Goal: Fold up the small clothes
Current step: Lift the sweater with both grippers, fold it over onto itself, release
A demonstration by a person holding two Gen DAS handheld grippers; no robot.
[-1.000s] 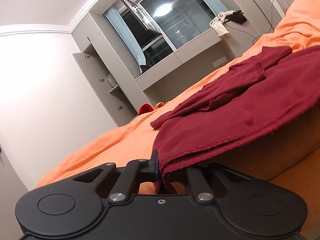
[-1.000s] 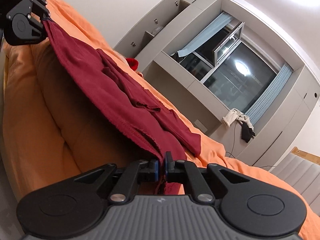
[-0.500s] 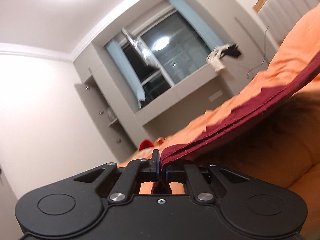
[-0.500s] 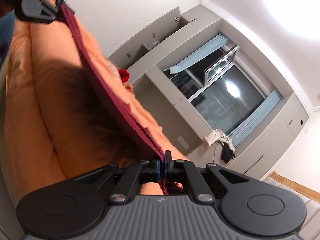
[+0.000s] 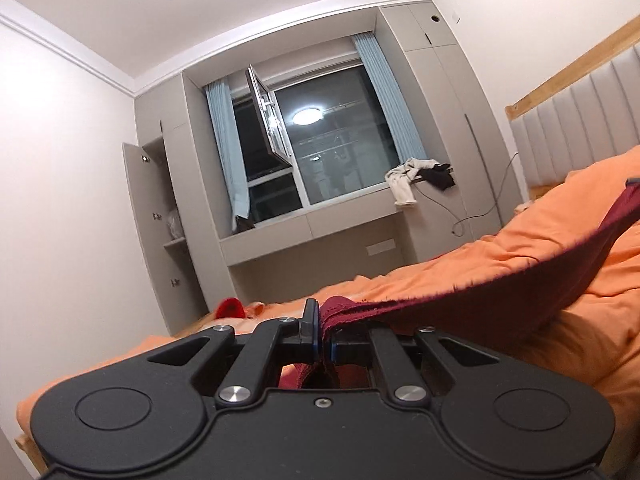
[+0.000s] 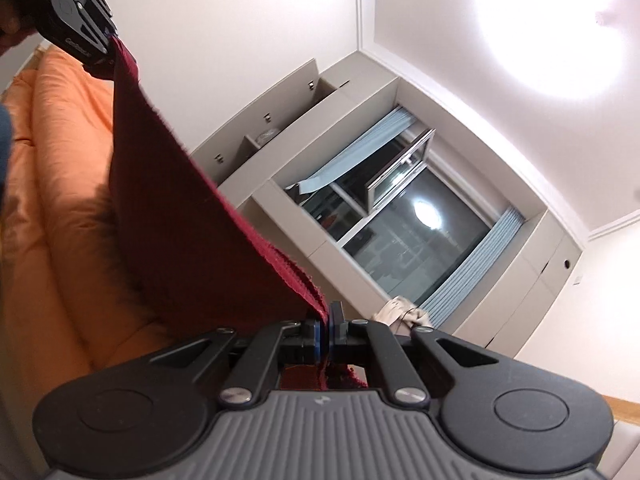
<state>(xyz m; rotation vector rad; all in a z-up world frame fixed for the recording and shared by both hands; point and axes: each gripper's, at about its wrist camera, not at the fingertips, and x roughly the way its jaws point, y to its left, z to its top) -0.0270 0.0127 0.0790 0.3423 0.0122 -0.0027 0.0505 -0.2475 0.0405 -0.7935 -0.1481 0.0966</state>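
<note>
**Both grippers clamped on one thin hem**

Left gripper (image 5: 320, 330) and right gripper (image 6: 325, 330) are each closed tight on an end of the dark red garment's (image 6: 192, 216) frayed hem, stretched taut between them above the near edge of the orange duvet (image 5: 460, 268). Each bite looks shallow, so pulling the hands further apart could slip the hem free. Slack could let the hanging body bunch instead of folding flat.

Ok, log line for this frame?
left claw: shut on cloth | right claw: shut on cloth | cloth: stretched above bed
</note>
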